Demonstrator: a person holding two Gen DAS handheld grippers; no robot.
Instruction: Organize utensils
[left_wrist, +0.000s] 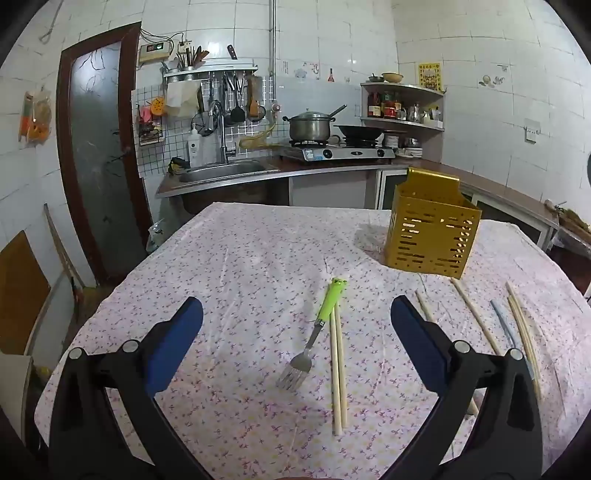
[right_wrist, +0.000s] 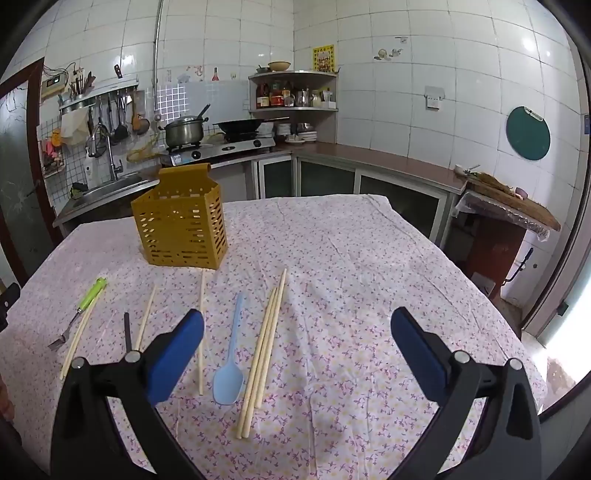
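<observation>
A gold perforated utensil holder stands upright on the floral tablecloth. A fork with a green handle lies beside a pair of chopsticks. A light blue spoon lies between single chopsticks and a bundle of chopsticks. My left gripper is open and empty above the fork. My right gripper is open and empty, just right of the spoon and bundle.
The table is covered by the pink floral cloth. A dark slim utensil lies left of the right gripper's finger. Behind the table are a sink, a stove with a pot and counters.
</observation>
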